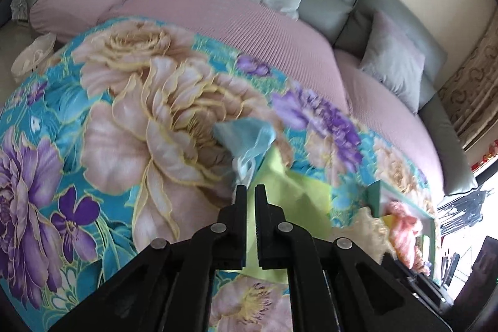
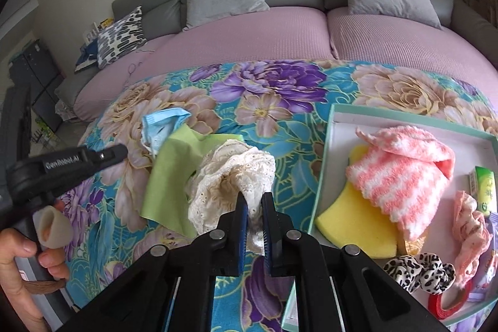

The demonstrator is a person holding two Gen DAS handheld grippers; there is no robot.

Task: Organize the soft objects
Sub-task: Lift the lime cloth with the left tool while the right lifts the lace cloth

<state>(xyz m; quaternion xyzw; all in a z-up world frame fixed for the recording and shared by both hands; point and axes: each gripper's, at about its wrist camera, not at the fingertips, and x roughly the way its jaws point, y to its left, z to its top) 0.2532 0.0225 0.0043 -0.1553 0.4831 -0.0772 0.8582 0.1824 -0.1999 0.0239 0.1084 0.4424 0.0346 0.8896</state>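
A: Two grippers in view. Right gripper (image 2: pixel 254 197) is clamped on the cream lace cloth (image 2: pixel 230 179); fabric is pinched between the jaws, and the rest bunches up just ahead of the tips and to their left.

B: Left gripper (image 1: pixel 251 189)?

A: Jaws nearly closed, narrow gap. Nothing gripped that I can see. The green cloth (image 1: pixel 289 192) shows through the gap, lying flat underneath and to the right of the tips. The light blue face mask (image 1: pixel 246 139) sits crumpled just ahead of the tips; contact can't be told.

B: Where's the bin?

A: A shallow teal-rimmed box (image 2: pixel 323 176), right of the right gripper, on the floral blanket (image 2: pixel 280 120). Inside: a pink-and-white striped fuzzy cloth (image 2: pixel 401 176) lying over a yellow sponge (image 2: pixel 351 223), and a leopard-print scrunchie (image 2: pixel 417 268) at the near edge.

B: Hand?

A: The person's hand (image 2: pixel 18 263) holds the left gripper's handle at the far left of the right wrist view.
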